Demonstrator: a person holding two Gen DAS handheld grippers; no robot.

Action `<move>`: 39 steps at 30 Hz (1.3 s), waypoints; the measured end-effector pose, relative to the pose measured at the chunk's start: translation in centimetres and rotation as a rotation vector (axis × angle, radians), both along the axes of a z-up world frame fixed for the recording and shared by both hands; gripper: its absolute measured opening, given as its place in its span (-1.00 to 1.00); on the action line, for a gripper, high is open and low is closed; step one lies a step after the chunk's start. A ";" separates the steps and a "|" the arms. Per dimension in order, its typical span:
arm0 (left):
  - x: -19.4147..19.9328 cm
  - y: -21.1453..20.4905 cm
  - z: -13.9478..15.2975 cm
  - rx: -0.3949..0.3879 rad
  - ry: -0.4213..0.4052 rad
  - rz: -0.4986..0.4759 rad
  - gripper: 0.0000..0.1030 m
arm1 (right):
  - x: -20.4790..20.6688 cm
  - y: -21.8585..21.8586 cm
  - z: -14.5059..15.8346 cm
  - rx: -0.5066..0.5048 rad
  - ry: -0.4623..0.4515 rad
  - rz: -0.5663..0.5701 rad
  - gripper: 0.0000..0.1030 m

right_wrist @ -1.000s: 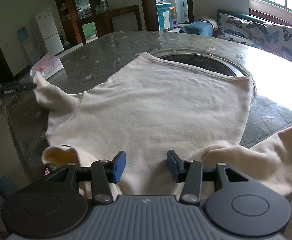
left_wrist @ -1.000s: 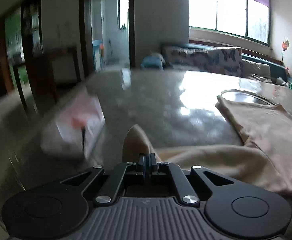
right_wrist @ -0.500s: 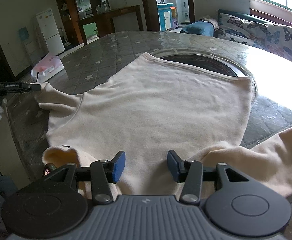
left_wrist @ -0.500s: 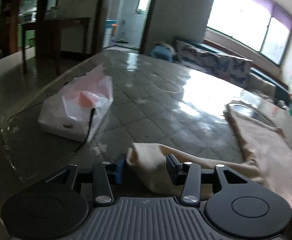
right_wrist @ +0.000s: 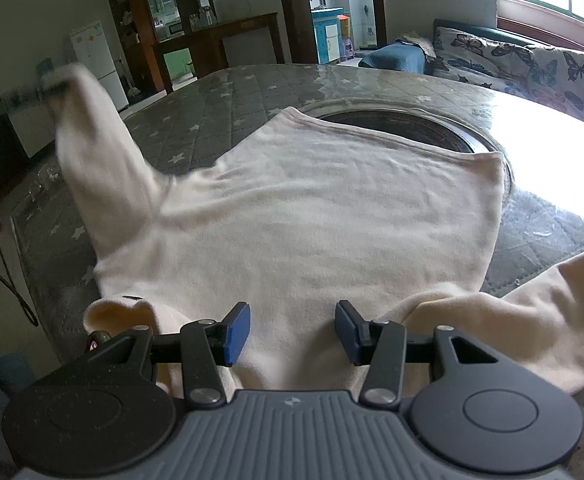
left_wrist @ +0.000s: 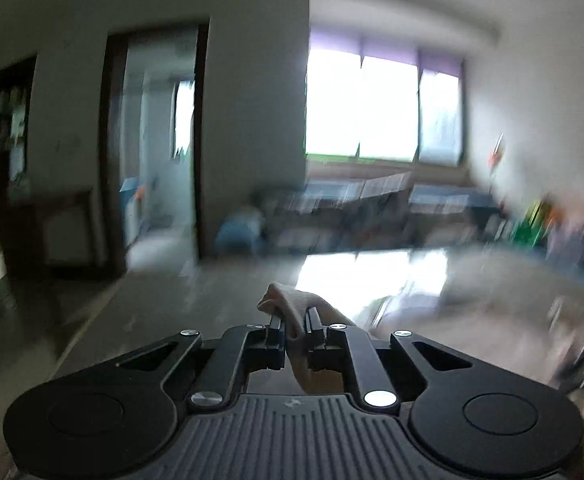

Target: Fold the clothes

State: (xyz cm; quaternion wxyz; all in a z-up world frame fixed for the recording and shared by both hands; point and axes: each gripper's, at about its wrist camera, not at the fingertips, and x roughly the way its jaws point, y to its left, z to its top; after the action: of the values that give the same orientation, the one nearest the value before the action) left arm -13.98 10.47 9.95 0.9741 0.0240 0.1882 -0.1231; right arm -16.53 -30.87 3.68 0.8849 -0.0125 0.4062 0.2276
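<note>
L sleeve up, ready to fold in.

L gripper [left_wrist: 295, 330] has just been closing; jaws now nearly shut w/ the sleeve [right_wrist: 104, 168] cuff pinched between them, lifted clear of the table [right_wrist: 228, 104]. R gripper [right_wrist: 292, 332] sits about half open over the shirt [right_wrist: 316, 216] nr the collar, nothing in it, pads not pressing cloth. Shirt lies flat on the table, body spread, hem over the round inset [right_wrist: 404, 124]; other sleeve trails off to the R. To do it well, I'd say: keep the cuff pinch firm, carry the sleeve across the chest in a low arc so the body isn't dragged, lay it flat w/ the fold line at the shoulder seam. R could press the body to stop it sliding. L view is blurred, so grip depth is unclear.
</note>
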 end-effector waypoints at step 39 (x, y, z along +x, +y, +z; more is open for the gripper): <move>-0.6 -9.7 -4.8 0.151 0.246 -0.250 -0.50 | -0.6 1.2 0.5 -0.021 0.006 0.063 -0.07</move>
State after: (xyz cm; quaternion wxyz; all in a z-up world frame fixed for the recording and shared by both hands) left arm -14.57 0.79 5.12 0.9162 0.1048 0.3104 -0.2306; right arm -17.10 -29.70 4.23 0.8758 -0.0340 0.4107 0.2511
